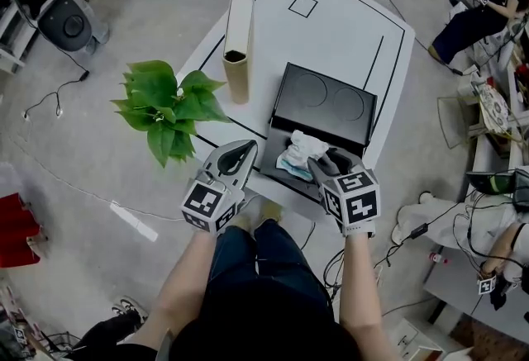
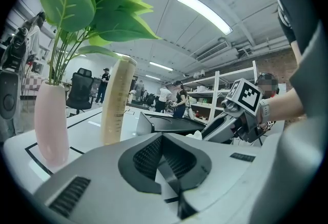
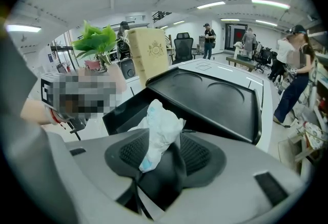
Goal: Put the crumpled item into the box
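Right gripper view: crumpled white item [image 3: 158,128] is seen loose between right gripper's [image 3: 164,140] parted ribbed pads, over rigid black box [image 3: 121,115]; left gripper [image 2: 163,147] is clenched, empty

Head cam steep down over table [image 1: 331,12], gripper cams low, close, facing box [image 1: 326,103], shared by all.

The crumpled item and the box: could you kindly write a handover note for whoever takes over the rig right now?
Left hand-held gripper: shut, empty, beside the box.
Right hand-held gripper: jaws apart, crumpled item standing between them, over the open box.
Done: item brought to the box.
Left: make sure it drops fully in, then draw the gripper back.
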Available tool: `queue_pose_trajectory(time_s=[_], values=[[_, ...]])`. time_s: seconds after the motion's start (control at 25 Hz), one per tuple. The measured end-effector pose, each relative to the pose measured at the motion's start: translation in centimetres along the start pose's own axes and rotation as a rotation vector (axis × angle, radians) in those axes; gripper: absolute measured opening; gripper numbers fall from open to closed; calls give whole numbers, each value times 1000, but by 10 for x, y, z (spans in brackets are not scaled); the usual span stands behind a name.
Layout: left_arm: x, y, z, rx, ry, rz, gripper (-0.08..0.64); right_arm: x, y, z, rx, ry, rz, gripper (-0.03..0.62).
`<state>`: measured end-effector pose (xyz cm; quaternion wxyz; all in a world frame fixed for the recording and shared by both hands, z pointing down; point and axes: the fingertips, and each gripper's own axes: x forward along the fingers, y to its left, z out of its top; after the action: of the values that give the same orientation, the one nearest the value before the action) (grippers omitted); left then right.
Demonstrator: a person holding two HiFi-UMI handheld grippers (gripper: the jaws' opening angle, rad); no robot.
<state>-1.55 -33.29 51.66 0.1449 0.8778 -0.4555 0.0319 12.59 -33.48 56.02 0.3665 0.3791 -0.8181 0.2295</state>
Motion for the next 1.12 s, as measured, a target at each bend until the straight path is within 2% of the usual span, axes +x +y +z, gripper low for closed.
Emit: queue_pose_trajectory(time_s=[0.16,0.4,0.56,0.6,0.72,0.88,1.12], values=[[-1,-2,-3,1,4,-3,2,-1,-2,-5,-13,9,-15,220],[0,-10,0,3,0,-12,2,-7,-4,-12,-29,33,-25,221],[1,-14,0,6,-4,-21,2,-13,-3,-10,-9,-9,-24,218],[1,-15,0,7,-3,-22,2,-15,-3,-8,1,-32,-20,199],[0,-18,1,8,-3,-27,2,-23,-2,-3,46,-110,-6,79],[-1,-22,5,15,-4,-35,2,-33,-3,-1,71,-173,-16,7],[0,-26,8,28,-6,-55,2,-44,7,9,87,-287,20,6]])
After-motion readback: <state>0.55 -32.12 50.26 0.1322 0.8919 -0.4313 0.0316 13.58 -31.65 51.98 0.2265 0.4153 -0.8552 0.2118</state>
